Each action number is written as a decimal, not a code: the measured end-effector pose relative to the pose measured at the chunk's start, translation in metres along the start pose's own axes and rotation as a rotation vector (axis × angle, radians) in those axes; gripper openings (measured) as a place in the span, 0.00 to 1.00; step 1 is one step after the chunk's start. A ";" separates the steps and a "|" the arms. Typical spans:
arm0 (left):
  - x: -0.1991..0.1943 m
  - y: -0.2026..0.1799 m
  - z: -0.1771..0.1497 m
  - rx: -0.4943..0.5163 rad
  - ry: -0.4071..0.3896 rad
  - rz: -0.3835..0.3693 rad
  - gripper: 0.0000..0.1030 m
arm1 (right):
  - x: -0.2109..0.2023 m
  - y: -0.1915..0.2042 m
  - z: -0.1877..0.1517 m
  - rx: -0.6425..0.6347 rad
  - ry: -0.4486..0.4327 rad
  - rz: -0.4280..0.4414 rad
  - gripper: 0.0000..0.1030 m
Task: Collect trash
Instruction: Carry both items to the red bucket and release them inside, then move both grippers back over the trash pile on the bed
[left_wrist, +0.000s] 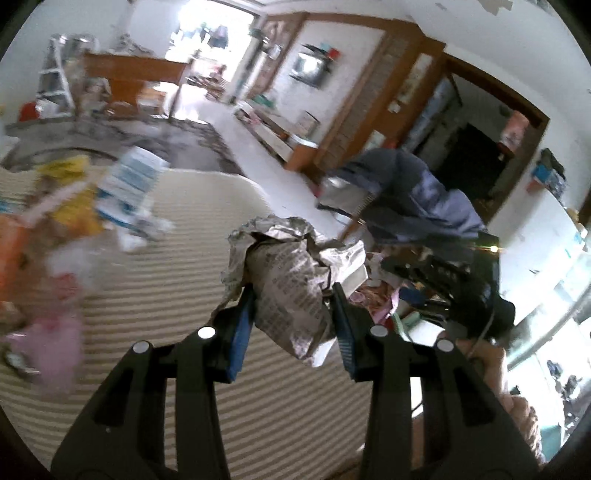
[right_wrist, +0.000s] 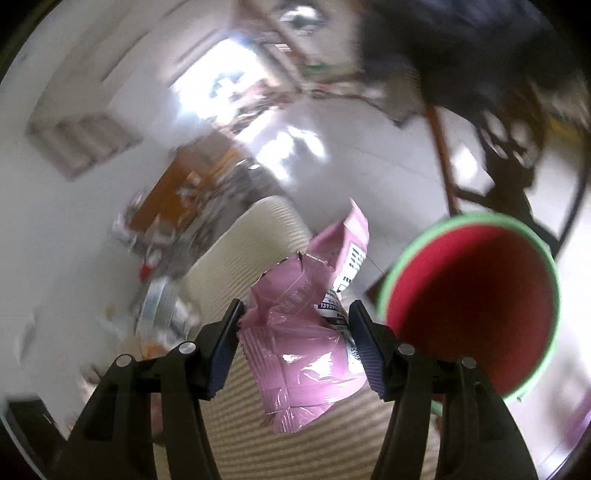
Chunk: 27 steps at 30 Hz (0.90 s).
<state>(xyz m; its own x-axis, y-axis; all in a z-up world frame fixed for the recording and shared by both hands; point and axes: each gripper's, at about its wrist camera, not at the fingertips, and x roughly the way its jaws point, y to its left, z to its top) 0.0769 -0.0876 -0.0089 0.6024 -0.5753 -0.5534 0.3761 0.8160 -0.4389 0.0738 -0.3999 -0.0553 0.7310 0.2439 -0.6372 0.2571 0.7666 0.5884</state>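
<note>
Trash lies scattered along the far left of the striped mat (left_wrist: 177, 295) in the left wrist view: a blurred pink wrapper (left_wrist: 55, 343), yellow packaging (left_wrist: 74, 206) and a blue-and-white carton (left_wrist: 129, 192) lying tilted just beside it, all smeared by motion. Toward the middle, the left gripper (left_wrist: 291, 314) is closed on a crumpled silver foil wrapper (left_wrist: 288, 273) covered in small printed text, its blue-padded fingers (left_wrist: 240, 332) pressing both sides while the wrapper bulges up above them, lifted clear of the mat. To the right of it, a dark blue garment (left_wrist: 417, 195) hangs over a chair, and the other gripper's black body shows beneath it. In the right wrist view, the mat's pale ribbed surface (right_wrist: 243, 251) curves away at left with blurred litter beyond its edge. At centre, the right gripper (right_wrist: 295, 347) clamps a crinkled pink plastic packet (right_wrist: 299, 354) between its fingers, the torn top standing upward. Just to the right sits a red bin with a green rim (right_wrist: 469, 314), its open mouth facing the camera, near the packet but apart from it.
</note>
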 end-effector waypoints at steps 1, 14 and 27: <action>0.009 -0.005 0.000 0.001 0.015 -0.014 0.38 | -0.003 -0.007 0.004 0.007 -0.005 -0.038 0.55; 0.107 -0.068 -0.020 0.120 0.193 -0.107 0.38 | -0.040 -0.054 0.029 0.182 -0.177 -0.175 0.82; 0.159 -0.128 -0.026 0.218 0.266 -0.165 0.75 | -0.091 -0.063 0.039 0.215 -0.504 -0.289 0.88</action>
<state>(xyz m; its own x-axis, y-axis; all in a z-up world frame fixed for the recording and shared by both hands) 0.1062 -0.2854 -0.0593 0.3284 -0.6712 -0.6646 0.6110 0.6875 -0.3925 0.0156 -0.4941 -0.0148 0.8077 -0.3067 -0.5035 0.5730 0.6097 0.5477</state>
